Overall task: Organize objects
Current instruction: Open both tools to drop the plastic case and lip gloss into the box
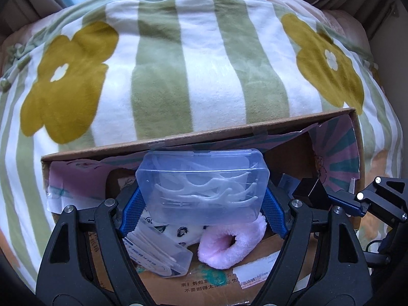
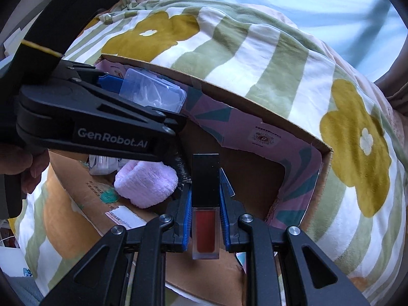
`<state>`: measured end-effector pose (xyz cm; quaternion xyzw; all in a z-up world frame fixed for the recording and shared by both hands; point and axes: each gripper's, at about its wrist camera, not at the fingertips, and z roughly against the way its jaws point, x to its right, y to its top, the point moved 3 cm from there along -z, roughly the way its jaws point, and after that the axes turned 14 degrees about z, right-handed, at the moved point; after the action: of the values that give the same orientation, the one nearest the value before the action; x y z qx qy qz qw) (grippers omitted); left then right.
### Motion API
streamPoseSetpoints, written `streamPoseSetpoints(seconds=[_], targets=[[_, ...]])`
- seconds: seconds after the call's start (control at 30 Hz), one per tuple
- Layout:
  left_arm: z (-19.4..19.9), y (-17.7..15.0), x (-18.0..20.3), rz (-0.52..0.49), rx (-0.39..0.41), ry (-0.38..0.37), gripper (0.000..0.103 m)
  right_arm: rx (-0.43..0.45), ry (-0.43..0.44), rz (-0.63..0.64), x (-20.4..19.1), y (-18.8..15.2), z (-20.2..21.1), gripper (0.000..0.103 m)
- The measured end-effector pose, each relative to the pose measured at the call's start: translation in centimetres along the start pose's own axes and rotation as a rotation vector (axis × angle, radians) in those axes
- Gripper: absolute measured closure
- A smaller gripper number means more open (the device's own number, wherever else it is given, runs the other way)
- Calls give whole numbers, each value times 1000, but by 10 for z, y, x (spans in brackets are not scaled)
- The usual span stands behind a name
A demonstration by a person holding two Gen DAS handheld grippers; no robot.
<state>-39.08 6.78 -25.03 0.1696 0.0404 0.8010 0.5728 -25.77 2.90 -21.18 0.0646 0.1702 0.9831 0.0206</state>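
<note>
While both tools hang over the open brown cardboard box (image 1: 178, 137) that sits on the green-and-white striped blanket with yellow flowers (image 1: 193, 58) on a bed, each one carries something to be put away. The left gripper (image 1: 201, 204) has its jaws clamped on the two short ends of a clear plastic case of white floss picks (image 1: 202, 186), held above the box's contents. The right gripper (image 2: 205, 204) has its jaws closed on a slim lip gloss tube with a black cap and red body (image 2: 205, 204), gripped at the sides with the cap pointing forward over the bare right part of the box floor. Already lying in the box are a fluffy pink fabric ring (image 1: 224, 244), a clear case of cotton swabs (image 1: 158, 252) and a small white patterned pouch (image 1: 178, 232). The step in hand looks like setting both items down inside; it would go best by lowering each close to the floor before the jaws part, so nothing tumbles. The gloss has free room to the right, clear of the far wall and corner. The floss case should find a gap beside the pink ring rather than on it. The two tools are close together, so one should probably lower at a time.
</note>
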Motion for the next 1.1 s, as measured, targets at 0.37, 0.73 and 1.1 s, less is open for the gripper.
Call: streamPoseSetpoints(seconds=[0.37,0.73,1.1], targets=[[-9,0,5,5,-98,-24,11,26,31,53,-7,-2,3,74],[-3,-4,2,25,-108,-11,0,68,20,14,-19,-13,14,1],[66,-9,7,23,-50,-61,0,91,-8,-8,-25,-7,61,1]])
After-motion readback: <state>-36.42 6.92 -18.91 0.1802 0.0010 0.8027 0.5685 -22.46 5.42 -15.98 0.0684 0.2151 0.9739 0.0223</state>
